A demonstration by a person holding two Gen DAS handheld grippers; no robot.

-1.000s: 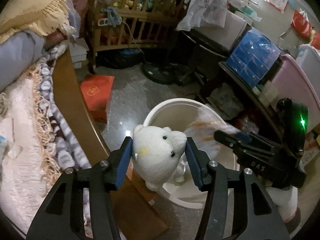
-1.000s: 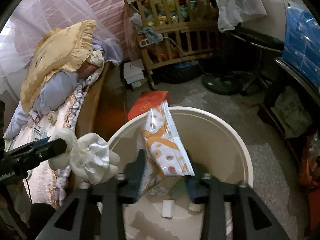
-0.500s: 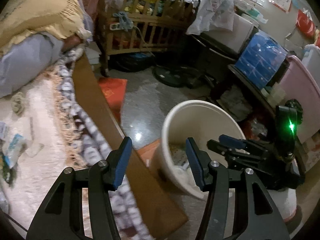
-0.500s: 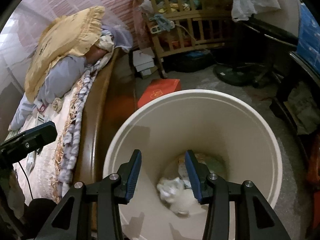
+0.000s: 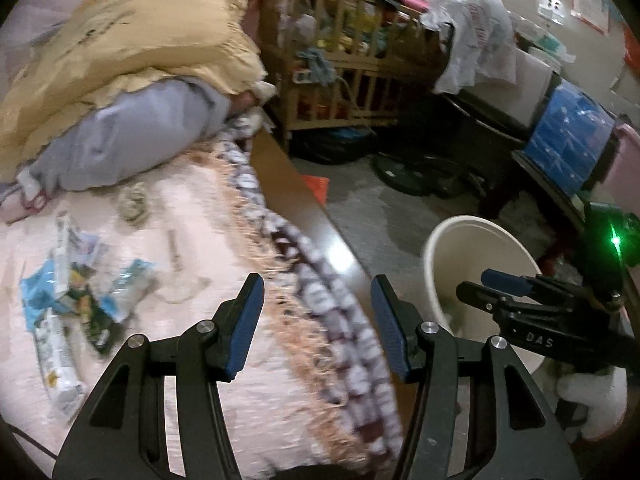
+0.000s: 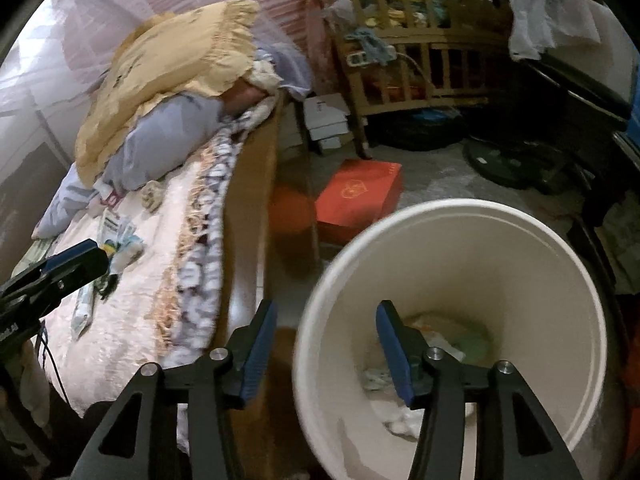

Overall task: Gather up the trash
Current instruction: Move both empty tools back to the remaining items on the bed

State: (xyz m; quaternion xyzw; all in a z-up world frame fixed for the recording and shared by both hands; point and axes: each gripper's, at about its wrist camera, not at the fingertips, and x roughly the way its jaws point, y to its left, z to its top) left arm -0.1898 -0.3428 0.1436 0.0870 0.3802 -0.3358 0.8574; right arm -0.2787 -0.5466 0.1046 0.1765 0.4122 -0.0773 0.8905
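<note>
My left gripper [image 5: 316,300] hangs open and empty over the fringed edge of the bed. Crumpled blue and white wrappers [image 5: 76,296] lie on the pink bedspread to its left. My right gripper [image 6: 328,320] hovers at the left rim of the white bin [image 6: 460,205], one finger outside the wall and one over the inside. Its jaws are opening and hold nothing. Dropped trash [image 6: 436,344] lies at the bin's bottom. In the right wrist view the wrappers [image 6: 118,240] sit just beyond the left gripper [image 6: 80,256]. The left wrist view shows the right gripper [image 5: 496,284] over the bin [image 5: 472,224].
A wooden bed rail [image 6: 248,216] runs between bed and bin. A red box [image 6: 360,196] lies on the floor behind the bin. A yellow pillow [image 5: 120,48] and grey bedding sit at the bed's head. A wooden crib [image 5: 352,68], a fan base and shelves crowd the far side.
The left gripper let go of the white plush toy and the right let go of the snack packet, both over the bin. The left then swung left over the bed; the right's jaws widened.
</note>
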